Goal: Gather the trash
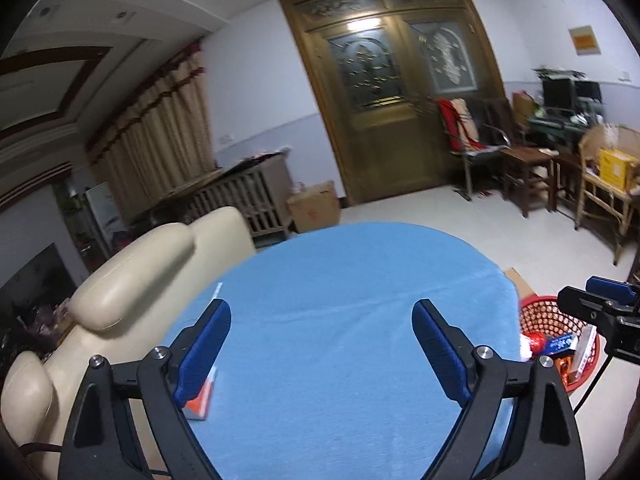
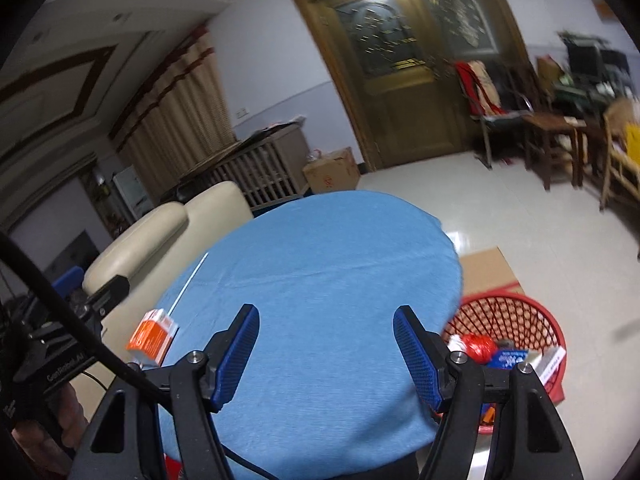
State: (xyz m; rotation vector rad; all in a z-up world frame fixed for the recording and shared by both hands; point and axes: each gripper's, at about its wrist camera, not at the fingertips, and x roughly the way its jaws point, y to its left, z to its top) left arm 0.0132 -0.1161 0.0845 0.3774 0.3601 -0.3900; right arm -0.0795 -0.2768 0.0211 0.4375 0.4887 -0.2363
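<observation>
An orange and white carton (image 2: 152,336) lies on the left edge of the round blue table (image 2: 320,264). In the left wrist view the carton (image 1: 202,398) shows partly behind my left finger. A thin white stick (image 2: 188,282) lies beyond it. A red mesh basket (image 2: 532,316) on the floor right of the table holds several wrappers and boxes; it also shows in the left wrist view (image 1: 548,320). My left gripper (image 1: 322,350) is open and empty above the table. My right gripper (image 2: 326,354) is open and empty, above the table's near side.
A cream sofa (image 1: 132,280) stands against the table's left side. Flat cardboard (image 2: 488,272) lies on the tiled floor under the basket. A cardboard box (image 1: 314,208), a wooden double door (image 1: 400,100) and chairs (image 1: 528,168) stand farther off.
</observation>
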